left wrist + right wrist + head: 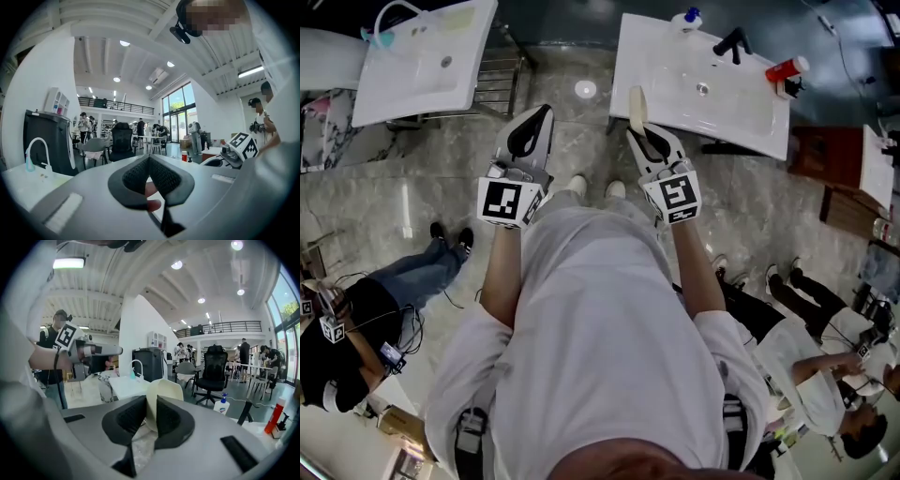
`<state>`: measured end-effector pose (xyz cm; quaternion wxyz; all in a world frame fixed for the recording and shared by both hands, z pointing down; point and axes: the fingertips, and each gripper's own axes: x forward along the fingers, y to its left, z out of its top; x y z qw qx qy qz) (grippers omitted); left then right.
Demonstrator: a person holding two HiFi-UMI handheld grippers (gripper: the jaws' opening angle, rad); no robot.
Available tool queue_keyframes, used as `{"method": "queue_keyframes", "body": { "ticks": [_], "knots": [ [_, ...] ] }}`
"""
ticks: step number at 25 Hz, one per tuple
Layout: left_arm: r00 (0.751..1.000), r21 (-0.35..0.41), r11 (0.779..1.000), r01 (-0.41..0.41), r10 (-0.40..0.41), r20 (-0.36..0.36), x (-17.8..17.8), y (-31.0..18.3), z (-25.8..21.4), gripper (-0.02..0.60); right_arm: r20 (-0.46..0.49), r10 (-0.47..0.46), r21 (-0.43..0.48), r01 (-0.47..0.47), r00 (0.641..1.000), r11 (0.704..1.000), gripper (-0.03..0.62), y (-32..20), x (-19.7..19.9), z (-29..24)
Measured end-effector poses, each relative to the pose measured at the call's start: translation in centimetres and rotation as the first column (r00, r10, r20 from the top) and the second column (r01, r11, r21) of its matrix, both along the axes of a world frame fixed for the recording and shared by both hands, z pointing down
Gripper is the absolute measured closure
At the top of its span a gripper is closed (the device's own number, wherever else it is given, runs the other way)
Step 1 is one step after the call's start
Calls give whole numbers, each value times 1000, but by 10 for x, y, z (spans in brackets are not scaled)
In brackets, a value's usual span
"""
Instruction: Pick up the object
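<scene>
Jaws of the right gripper (151,414) clamp a cream, flat object (165,389); left gripper (149,161) jaws meet at the tips, holding nothing.

We see a cream flat plastic piece (167,389), smooth and matt, between the black ribbed rubbery pads (130,416) of the right gripper (151,403), whose shell is matt grey plastic. Beside it, the white ceramic-looking basin (675,94) is glossy. Below the basin, the grey marbled stone floor (581,141) looks polished.
</scene>
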<state>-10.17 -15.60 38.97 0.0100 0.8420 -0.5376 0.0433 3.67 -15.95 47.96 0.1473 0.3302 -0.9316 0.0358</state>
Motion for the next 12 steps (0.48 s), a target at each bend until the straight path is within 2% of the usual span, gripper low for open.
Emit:
{"method": "queue_keyframes", "body": {
  "ticks": [4, 12],
  "knots": [
    [998, 13, 998, -56, 56, -4, 17, -4, -2, 583, 53, 24, 55, -27, 998, 998, 540, 8, 4, -34],
    [993, 18, 993, -114, 114, -20, 37, -8, -4, 583, 163, 62, 138, -85, 985, 987, 540, 11, 16, -97]
  ]
}}
